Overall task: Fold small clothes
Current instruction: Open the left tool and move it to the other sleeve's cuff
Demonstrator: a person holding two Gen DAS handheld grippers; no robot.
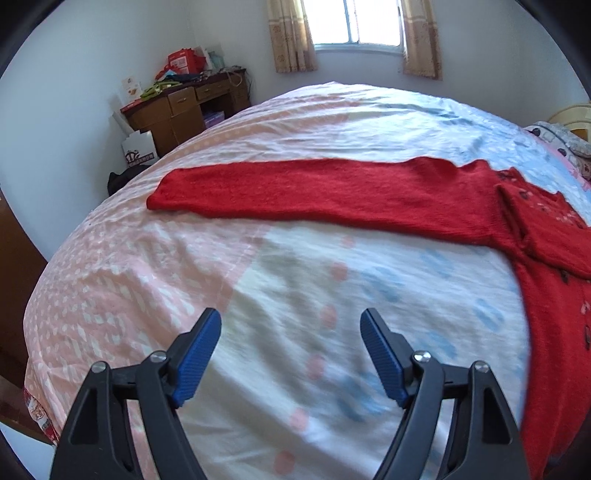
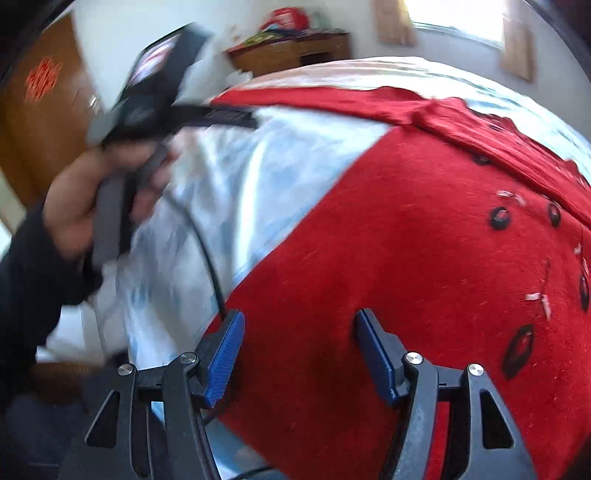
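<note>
A red knitted sweater [image 1: 314, 188] with dark buttons lies flat on the bed. One long sleeve stretches to the left and the body [image 1: 554, 295] runs down the right edge of the left wrist view. My left gripper [image 1: 291, 321] hovers open over bare sheet, short of the sleeve, with nothing between its blue pads. In the right wrist view the sweater's body [image 2: 406, 240] fills the middle and right. My right gripper [image 2: 301, 317] stands open just above its lower left part, and the pads do not pinch the cloth. A hand [image 2: 74, 199] holds the blurred left gripper [image 2: 236, 118] at the upper left.
The bed [image 1: 147, 277] has a pink, white and blue patterned sheet. A wooden desk [image 1: 184, 110] piled with clutter stands by the far wall, under a curtained window [image 1: 354, 22]. A pillow [image 1: 554, 136] lies at the right. A black cable [image 2: 207, 251] crosses the sheet.
</note>
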